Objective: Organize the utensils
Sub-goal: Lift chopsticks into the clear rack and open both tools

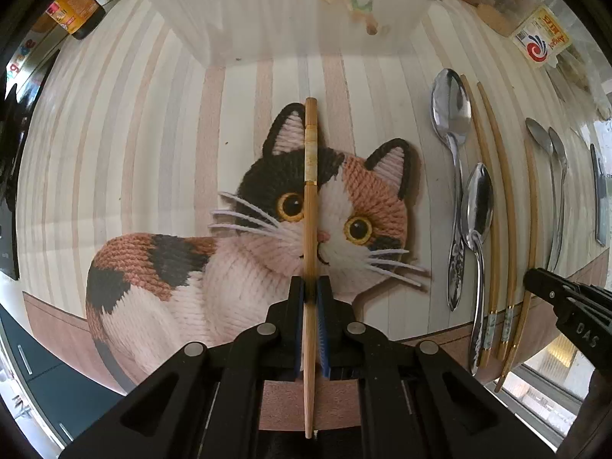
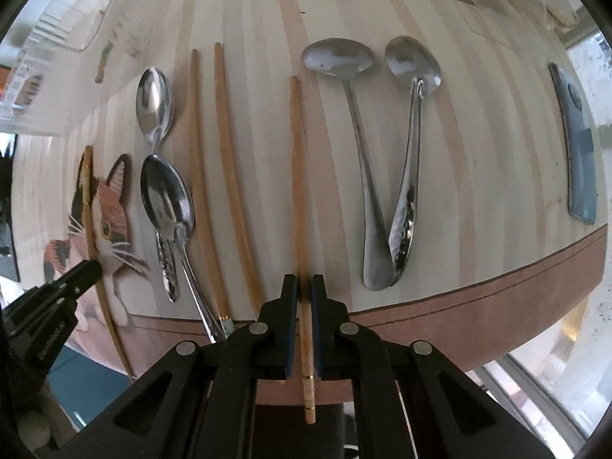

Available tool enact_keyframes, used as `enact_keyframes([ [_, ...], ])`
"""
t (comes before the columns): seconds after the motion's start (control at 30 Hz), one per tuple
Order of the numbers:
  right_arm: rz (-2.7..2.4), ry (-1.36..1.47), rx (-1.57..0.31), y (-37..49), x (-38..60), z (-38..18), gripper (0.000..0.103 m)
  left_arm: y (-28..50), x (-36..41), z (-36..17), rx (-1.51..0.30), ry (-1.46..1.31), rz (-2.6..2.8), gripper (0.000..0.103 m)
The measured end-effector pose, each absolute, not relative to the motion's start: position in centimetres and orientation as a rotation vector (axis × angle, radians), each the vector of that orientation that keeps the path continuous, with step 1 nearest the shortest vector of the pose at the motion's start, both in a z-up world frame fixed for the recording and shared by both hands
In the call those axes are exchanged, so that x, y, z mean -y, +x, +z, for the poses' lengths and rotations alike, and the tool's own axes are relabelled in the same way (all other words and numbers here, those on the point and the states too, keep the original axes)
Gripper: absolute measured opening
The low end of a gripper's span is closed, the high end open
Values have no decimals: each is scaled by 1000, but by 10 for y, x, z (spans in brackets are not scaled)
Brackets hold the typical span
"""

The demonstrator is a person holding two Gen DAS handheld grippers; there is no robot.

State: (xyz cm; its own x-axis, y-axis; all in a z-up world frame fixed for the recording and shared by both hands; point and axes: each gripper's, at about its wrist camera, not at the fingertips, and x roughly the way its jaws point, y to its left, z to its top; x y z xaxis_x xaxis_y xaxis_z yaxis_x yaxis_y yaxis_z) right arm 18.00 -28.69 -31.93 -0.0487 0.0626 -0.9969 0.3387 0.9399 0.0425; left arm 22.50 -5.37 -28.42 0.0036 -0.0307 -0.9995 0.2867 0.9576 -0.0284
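On the left, a bamboo chopstick (image 1: 310, 206) is clamped between the blue pads of the left gripper (image 1: 310, 287), its banded thick end lying over the printed cat (image 1: 267, 229) on the striped mat (image 1: 153, 134). The translucent container (image 1: 298, 11) is seen beyond it, with sticks already inside. This chopstick is gripped toward its thin end, so the long free part is best kept level while it is carried, and no swing should be allowed near the spoons.

Further right, two shiny spoons (image 2: 160, 145) are laid end to end, with two loose chopsticks (image 2: 214, 176) just beside them.

Right of these, a second chopstick (image 2: 300, 206) is pinched by the closed jaws of the right gripper (image 2: 304, 290), near its banded end. It is best lifted straight up before any sideways move, since the loose chopsticks and the two larger spoons (image 2: 382, 160) lie near on either side. A blue-grey flat object (image 2: 579, 145) is left at the far right.
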Motion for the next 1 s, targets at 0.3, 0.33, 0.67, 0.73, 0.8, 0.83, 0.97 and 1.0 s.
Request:
enact_keyframes([
  [0.3,-240,195,-1645,184,267,-323,8,227,43,-286,-1571,184,-235,9],
  [0.33,-233,211,-1656,181,271,-324,9,227,45,-287,-1567,202,-240,9],
  [0.67,-209,181,-1662,180,272,-328,9,225,68,-293,-1562,263,-250,6],
  [0.73,-214,180,-1645,179,268,-328,8,224,70,-291,-1554,278,-261,5],
  [0.8,-219,180,-1629,175,268,-324,8,221,72,-289,-1540,301,-248,4],
  [0.83,-222,183,-1622,175,266,-322,7,220,72,-288,-1533,303,-240,4],
  [0.97,-214,238,-1607,164,270,-307,7,215,66,-270,-1484,298,-217,4],
  [1.0,-210,235,-1593,164,269,-301,7,214,61,-261,-1460,293,-204,4],
])
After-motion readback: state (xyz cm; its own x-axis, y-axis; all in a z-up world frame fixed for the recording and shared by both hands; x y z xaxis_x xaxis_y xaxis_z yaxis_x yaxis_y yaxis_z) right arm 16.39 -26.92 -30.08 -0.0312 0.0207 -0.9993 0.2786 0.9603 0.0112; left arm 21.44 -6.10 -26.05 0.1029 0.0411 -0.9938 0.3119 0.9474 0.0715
